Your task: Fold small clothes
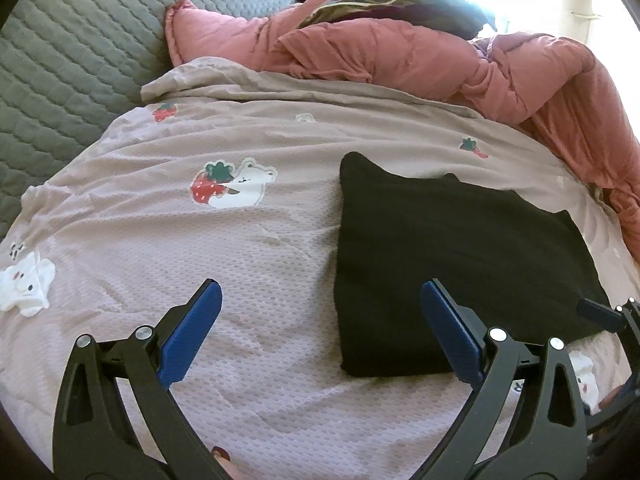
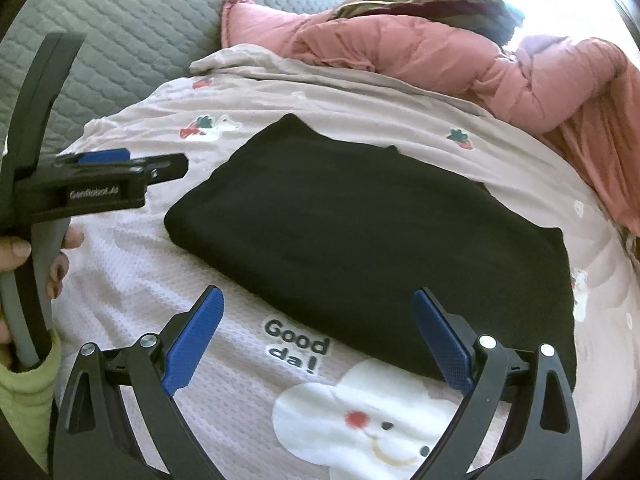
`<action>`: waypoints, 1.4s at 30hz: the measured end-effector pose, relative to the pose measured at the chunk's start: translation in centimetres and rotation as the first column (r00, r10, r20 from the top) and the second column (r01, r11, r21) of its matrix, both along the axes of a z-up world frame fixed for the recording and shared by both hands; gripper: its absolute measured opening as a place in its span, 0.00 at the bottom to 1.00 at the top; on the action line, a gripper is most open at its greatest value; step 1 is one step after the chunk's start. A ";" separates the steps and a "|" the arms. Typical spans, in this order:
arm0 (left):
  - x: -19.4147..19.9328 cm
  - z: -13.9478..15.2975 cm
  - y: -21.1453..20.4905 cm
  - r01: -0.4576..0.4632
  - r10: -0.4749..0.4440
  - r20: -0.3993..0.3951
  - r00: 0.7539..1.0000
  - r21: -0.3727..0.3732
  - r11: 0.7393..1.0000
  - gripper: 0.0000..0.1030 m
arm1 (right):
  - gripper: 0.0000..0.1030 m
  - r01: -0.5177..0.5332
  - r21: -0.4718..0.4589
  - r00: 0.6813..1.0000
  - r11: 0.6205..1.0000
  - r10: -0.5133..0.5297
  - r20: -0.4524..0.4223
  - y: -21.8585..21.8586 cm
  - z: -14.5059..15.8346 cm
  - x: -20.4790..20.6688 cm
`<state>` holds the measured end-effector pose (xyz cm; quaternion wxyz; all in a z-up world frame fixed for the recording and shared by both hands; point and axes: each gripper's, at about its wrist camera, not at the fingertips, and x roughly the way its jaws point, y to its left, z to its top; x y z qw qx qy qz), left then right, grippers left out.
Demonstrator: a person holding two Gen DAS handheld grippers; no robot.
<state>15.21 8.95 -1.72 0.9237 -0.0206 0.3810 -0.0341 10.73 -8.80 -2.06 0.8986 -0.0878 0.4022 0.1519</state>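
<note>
The black garment (image 2: 360, 240) lies folded flat on the printed bedspread (image 1: 240, 264), both the left gripper (image 1: 320, 320) and right gripper (image 2: 318, 320) spread wide and empty — pinch only its top layer and, I'd guess, the fold pulls apart.

We see a plain black folded garment (image 2: 360, 240) on a pale pink bedsheet (image 1: 260, 280) printed with red strawberries, white bears and dark "Good da!" lettering. Behind it we see a salmon-pink comforter (image 1: 420, 56) and a grey quilted pillow (image 1: 80, 40). Our claws are black with blue pads (image 2: 196, 340); our sleeve (image 2: 24, 392) is yellow-green.
</note>
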 end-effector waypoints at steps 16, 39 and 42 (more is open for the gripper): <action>1.6 -0.8 1.3 -0.050 0.051 -0.018 0.999 0.052 0.997 0.91 | 0.92 -0.086 -0.116 0.996 0.989 0.088 0.012 4.0 -3.0 2.4; 4.7 -2.8 3.7 -0.100 0.092 -0.094 0.991 -0.080 0.992 0.91 | 0.95 -0.105 -0.330 0.981 0.938 0.151 0.118 7.9 -5.3 5.7; 4.7 -2.9 3.8 -0.103 0.094 -0.096 0.991 -0.091 0.990 0.91 | 0.92 -0.092 -0.345 0.974 0.934 0.156 0.165 8.0 -5.0 5.5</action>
